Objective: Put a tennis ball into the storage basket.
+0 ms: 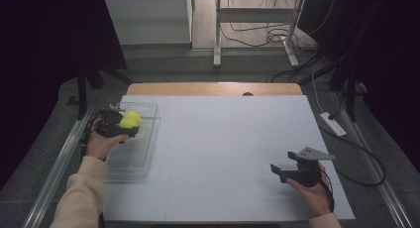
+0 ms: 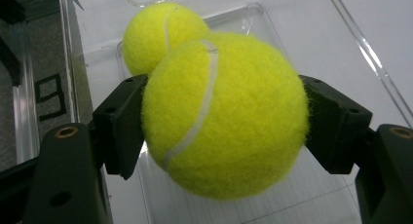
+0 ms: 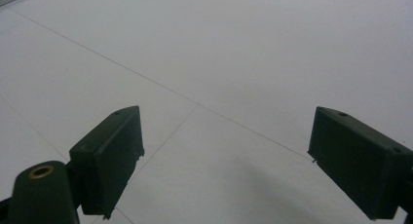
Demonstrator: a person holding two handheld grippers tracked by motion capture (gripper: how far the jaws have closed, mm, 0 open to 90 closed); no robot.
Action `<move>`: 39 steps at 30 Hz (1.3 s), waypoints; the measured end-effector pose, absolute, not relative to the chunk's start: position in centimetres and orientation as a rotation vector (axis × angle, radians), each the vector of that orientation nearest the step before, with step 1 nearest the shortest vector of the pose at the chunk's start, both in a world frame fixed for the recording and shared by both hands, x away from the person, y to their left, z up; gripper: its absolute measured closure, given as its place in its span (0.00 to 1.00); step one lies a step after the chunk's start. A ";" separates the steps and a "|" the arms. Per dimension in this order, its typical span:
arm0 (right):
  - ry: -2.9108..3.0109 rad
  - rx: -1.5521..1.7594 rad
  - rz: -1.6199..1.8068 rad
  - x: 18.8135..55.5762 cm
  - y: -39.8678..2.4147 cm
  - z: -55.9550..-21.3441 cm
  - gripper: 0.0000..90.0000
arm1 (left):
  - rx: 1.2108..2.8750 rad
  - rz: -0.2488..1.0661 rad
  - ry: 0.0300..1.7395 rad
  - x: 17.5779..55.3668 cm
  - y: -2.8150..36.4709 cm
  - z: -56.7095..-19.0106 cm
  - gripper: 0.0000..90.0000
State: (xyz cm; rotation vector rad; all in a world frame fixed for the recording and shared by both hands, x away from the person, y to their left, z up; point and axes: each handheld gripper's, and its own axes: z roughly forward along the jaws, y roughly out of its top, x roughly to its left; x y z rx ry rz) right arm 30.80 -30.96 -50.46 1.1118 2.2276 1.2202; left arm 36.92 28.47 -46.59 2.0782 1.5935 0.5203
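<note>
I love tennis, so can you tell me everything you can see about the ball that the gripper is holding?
The held tennis ball is bright yellow and fuzzy like felt, with a curved white seam running across it. It looks round and whole. The left gripper squeezes it between two black jaws, one on each side. It hangs above a clear plastic tray at the left of the white table. A second ball lies just behind it in the tray; whether they touch is unclear.

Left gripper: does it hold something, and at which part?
The left gripper holds a tennis ball, pads pressing its two opposite sides, above the clear tray.
</note>
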 end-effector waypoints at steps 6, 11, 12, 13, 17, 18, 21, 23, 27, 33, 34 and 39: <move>2.227 1.111 1.219 30.8 -30.9 -50.5 0.14 | 2.098 0.511 1.610 37.0 28.5 -47.0 0.29; 2.229 1.112 1.221 30.8 -30.9 -50.5 0.14 | 2.103 0.512 1.624 36.9 28.7 -47.3 0.29; 2.229 1.113 1.220 30.8 -30.9 -50.5 0.14 | 2.105 0.513 1.625 36.9 28.8 -47.3 0.29; 2.229 1.112 1.220 30.8 -30.9 -50.5 0.14 | 2.103 0.510 1.629 36.9 28.8 -47.3 0.29; 2.230 1.113 1.221 30.8 -30.9 -50.5 0.14 | 2.106 0.509 1.634 36.8 28.9 -47.3 0.29; 2.229 1.114 1.221 30.8 -30.9 -50.5 0.14 | 2.104 0.508 1.636 36.8 28.9 -47.3 0.29; 2.229 1.113 1.221 30.8 -30.9 -50.5 0.14 | 2.101 0.514 1.636 36.8 28.9 -47.2 0.29; 2.229 1.112 1.221 30.8 -30.9 -50.5 0.14 | 2.102 0.516 1.631 36.7 29.0 -47.2 0.28; 2.230 1.113 1.219 30.8 -30.9 -50.5 0.14 | 2.056 0.529 1.628 36.6 28.8 -46.5 0.21; 2.232 1.112 1.218 30.8 -30.9 -50.5 0.14 | 2.015 0.532 1.599 36.4 28.3 -45.7 0.16; 2.232 1.113 1.218 30.8 -30.9 -50.5 0.14 | 2.016 0.534 1.591 36.4 28.3 -45.6 0.15; 2.230 1.112 1.221 30.8 -30.9 -50.5 0.14 | 1.999 0.522 1.571 36.3 28.0 -45.6 0.14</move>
